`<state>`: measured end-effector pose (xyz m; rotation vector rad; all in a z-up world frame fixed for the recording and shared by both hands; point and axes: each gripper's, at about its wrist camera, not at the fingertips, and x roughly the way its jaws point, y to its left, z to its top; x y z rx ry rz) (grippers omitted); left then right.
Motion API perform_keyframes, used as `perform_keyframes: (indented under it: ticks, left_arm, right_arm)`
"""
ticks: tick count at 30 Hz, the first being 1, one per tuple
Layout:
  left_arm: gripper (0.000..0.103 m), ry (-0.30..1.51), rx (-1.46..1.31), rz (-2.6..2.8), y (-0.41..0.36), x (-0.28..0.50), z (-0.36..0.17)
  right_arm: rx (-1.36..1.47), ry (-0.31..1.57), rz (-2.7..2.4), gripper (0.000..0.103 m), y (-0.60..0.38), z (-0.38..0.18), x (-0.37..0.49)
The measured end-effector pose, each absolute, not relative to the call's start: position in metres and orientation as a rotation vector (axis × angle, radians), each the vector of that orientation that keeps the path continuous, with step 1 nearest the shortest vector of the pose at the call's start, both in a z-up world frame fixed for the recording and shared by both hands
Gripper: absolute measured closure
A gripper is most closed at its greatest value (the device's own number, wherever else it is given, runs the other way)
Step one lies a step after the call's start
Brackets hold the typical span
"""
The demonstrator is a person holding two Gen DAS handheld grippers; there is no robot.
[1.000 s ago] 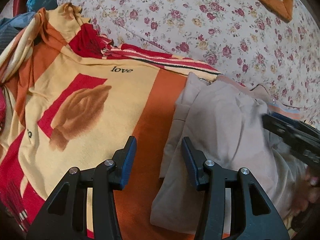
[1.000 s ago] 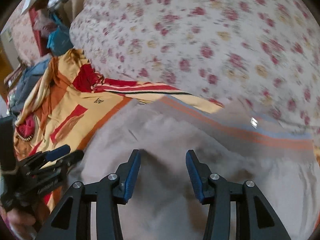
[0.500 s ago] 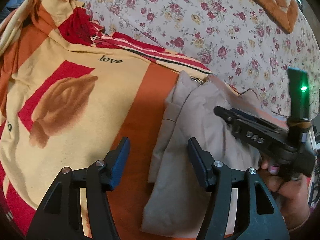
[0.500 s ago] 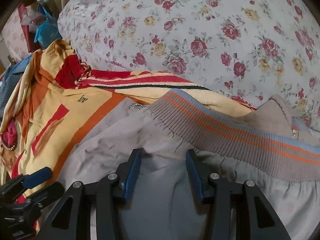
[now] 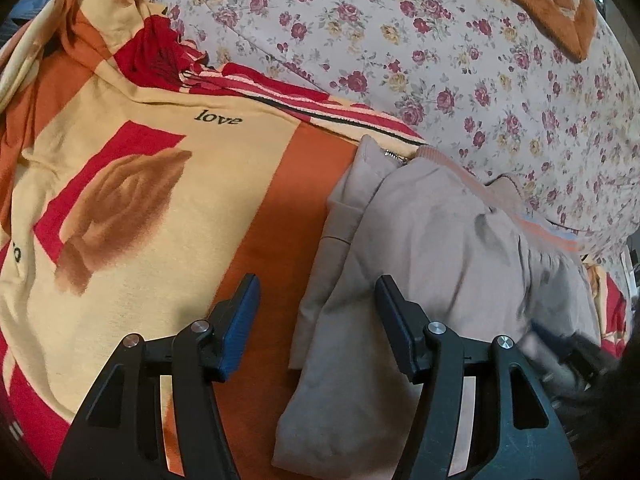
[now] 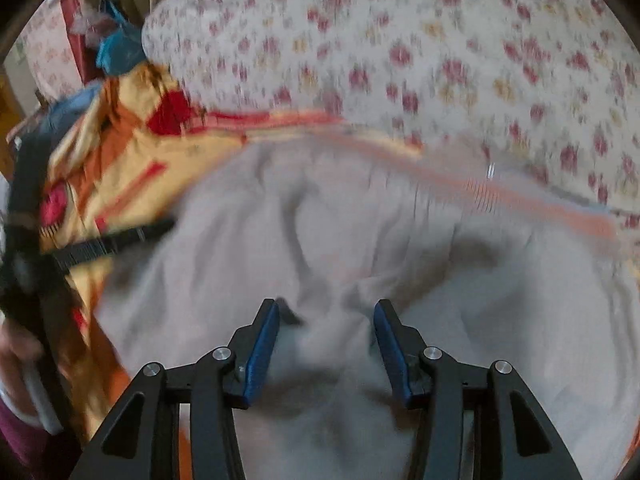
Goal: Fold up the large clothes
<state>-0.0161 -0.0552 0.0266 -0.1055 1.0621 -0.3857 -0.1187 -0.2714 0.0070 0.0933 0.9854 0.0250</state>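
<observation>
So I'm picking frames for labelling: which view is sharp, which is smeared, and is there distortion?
Left wrist view: sharp, the "love" print on the yellow blanket is readable; only the right gripper at the lower right edge is smeared. Right wrist view: motion blur over the grey garment and floral bedding, though its own fingers stay crisp. Both views bulge with fisheye curvature and dark corners.

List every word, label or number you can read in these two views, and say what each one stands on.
"love": small dark italic print on the yellow panel of the printed blanket, above the picture of praying hands.
A partly cut-off dark mark at the blanket's left edge: too little shows to read.
Beige jacket: no readable text.
Right wrist view: blurred by motion, nothing readable.
</observation>
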Motion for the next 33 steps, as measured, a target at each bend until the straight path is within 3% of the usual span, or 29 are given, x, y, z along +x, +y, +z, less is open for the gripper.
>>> perform_keyframes:
  ticks: [8,12,14,16,33]
  left_arm:
    - [0.041,1.063,-0.129,-0.377,-0.053,-0.009,0.023]
    - [0.041,1.075,-0.172,-0.420,-0.051,-0.006,0.023]
    - [0.039,1.093,-0.206,-0.451,-0.048,-0.005,0.023]
    - [0.029,1.103,-0.271,-0.487,-0.044,-0.003,0.024]
    - [0.019,1.141,-0.134,-0.491,-0.081,0.011,0.020]
  right_arm:
    - [0.134,0.947,0.031,0.052,-0.278,0.030,-0.138]
    - [0.130,0.901,0.009,0.038,-0.285,0.044,-0.159]
    - [0.153,0.890,0.017,0.038,-0.291,0.048,-0.169]
    - [0.176,0.888,0.027,0.038,-0.296,0.051,-0.179]
    - [0.275,0.850,-0.014,0.034,-0.347,0.065,-0.243]
